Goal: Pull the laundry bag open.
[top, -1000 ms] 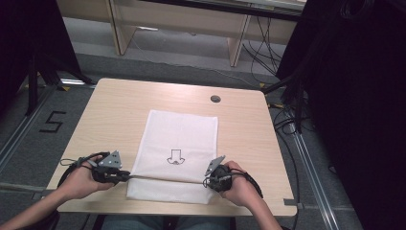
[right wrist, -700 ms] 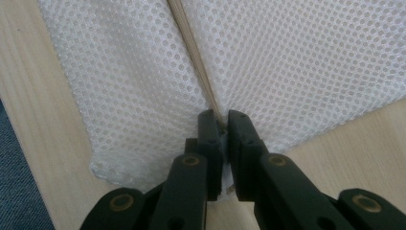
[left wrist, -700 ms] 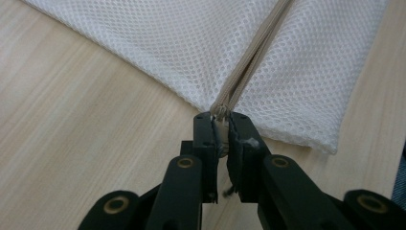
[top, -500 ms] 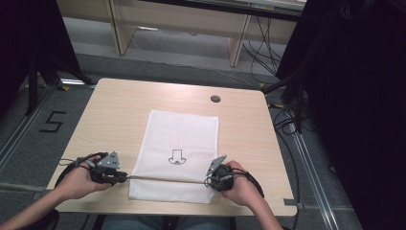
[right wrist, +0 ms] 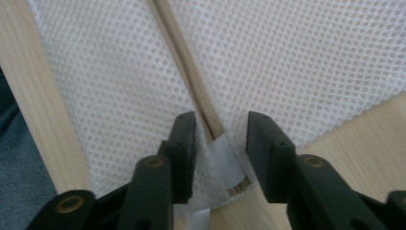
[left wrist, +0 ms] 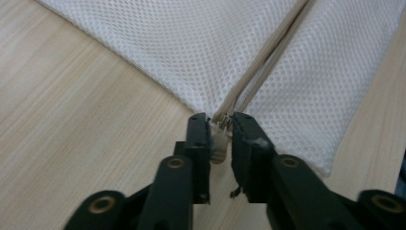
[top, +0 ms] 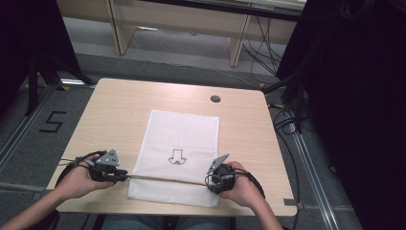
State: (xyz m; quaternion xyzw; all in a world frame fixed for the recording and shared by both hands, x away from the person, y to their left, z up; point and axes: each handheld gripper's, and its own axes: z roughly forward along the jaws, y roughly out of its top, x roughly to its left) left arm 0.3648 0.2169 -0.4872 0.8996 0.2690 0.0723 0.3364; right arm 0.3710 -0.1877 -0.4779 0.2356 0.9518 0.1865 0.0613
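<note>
Your jaws have just been opening on both sides, while your hands sit where they were a second ago. Your left gripper (left wrist: 221, 125) stands at a narrow gap, the zipper pull (left wrist: 219, 143) at the bag's left end between its pads. Your right gripper (right wrist: 219, 129) stands wider, clear of the grey tab (right wrist: 225, 158) lying between its jaws. The white mesh bag (top: 178, 143) lies flat mid-table (top: 119, 110), its tan zipper (top: 163, 179) running between your grippers near the bag's near edge.
</note>
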